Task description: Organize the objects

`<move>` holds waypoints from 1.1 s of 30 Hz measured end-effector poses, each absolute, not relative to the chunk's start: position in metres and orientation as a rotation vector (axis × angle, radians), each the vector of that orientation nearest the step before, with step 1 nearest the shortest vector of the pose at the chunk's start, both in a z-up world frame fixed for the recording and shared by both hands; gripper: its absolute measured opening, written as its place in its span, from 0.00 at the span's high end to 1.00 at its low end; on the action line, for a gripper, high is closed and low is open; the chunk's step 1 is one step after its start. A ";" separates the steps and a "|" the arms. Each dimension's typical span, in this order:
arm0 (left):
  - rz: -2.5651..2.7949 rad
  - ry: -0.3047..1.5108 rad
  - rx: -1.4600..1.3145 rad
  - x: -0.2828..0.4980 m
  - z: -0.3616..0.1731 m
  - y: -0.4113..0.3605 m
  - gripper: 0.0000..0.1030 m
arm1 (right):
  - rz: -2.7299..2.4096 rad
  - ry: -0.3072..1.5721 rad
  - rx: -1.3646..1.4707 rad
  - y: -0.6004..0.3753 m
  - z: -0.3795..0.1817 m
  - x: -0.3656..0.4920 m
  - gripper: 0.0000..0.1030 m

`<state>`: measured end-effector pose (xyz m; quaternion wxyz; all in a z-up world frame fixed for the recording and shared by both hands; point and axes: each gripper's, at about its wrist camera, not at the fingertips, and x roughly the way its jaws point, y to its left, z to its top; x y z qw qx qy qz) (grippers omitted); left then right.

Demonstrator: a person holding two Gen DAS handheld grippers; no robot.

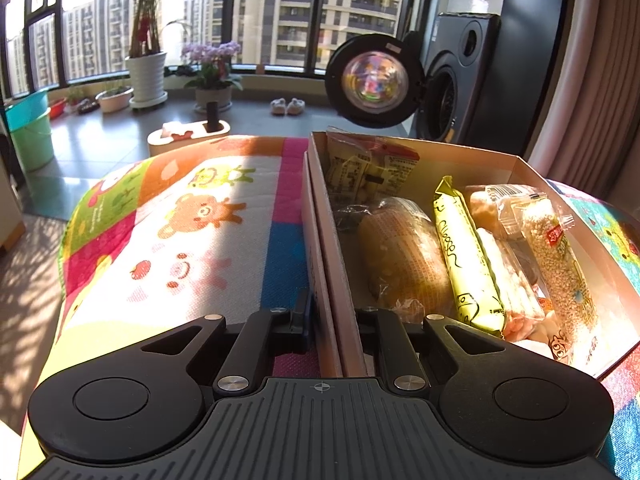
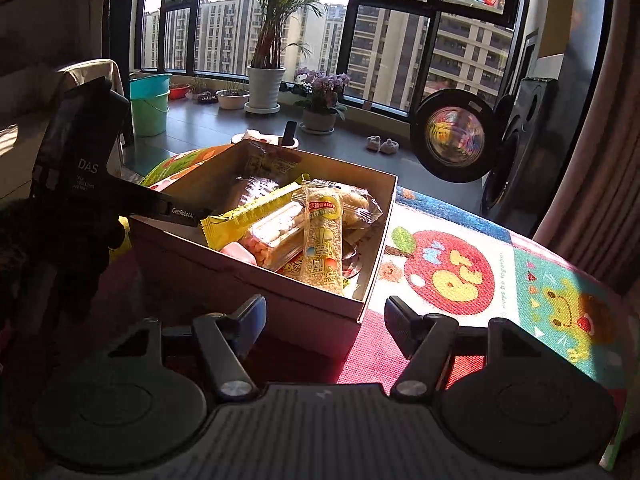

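Note:
A shallow cardboard box (image 1: 324,216) sits on a colourful cartoon mat (image 1: 192,216). It holds several wrapped snacks: a bread roll (image 1: 404,252), a yellow packet (image 1: 468,256), a clear pack of puffs (image 1: 508,276) and a grain bar (image 1: 560,264). My left gripper (image 1: 334,320) is shut on the box's left wall, one finger outside and one inside. In the right wrist view the box (image 2: 248,292) lies just ahead, with the grain bar (image 2: 324,248) and yellow packet (image 2: 256,212) on top. My right gripper (image 2: 325,311) stands open at the box's near corner, holding nothing. The left gripper's body (image 2: 80,160) reaches in from the left.
The mat (image 2: 460,272) spreads right of the box. Beyond the mat's far edge are a washing machine with its round door (image 1: 374,80) swung open, potted plants (image 1: 146,72), a teal bucket (image 1: 30,132), slippers (image 1: 287,106) and a white low stand (image 1: 188,136) on the tiled floor.

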<state>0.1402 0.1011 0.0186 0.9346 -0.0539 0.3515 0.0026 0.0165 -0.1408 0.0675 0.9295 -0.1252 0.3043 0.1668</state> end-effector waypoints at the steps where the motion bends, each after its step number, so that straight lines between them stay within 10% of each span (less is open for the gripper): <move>1: 0.010 0.728 -0.114 0.142 0.020 0.100 0.86 | 0.331 0.623 -0.254 -0.143 0.060 0.019 0.36; 10: -0.033 0.763 0.139 0.196 0.023 0.023 0.86 | 0.152 0.598 -0.081 -0.193 0.046 0.065 0.42; 13: 0.029 0.756 0.227 0.201 0.022 0.013 0.66 | 0.141 0.586 -0.036 -0.207 0.046 0.062 0.42; 17: 0.033 0.749 0.131 0.199 0.022 0.026 0.65 | 0.105 0.582 -0.044 -0.215 0.042 0.048 0.41; 26: 0.072 0.516 0.000 0.098 0.072 0.032 0.64 | 0.060 0.582 -0.010 -0.226 0.047 -0.019 0.01; 33: 0.020 0.530 -0.010 -0.012 0.046 0.004 0.63 | 0.095 0.600 -0.089 -0.198 0.033 -0.041 0.00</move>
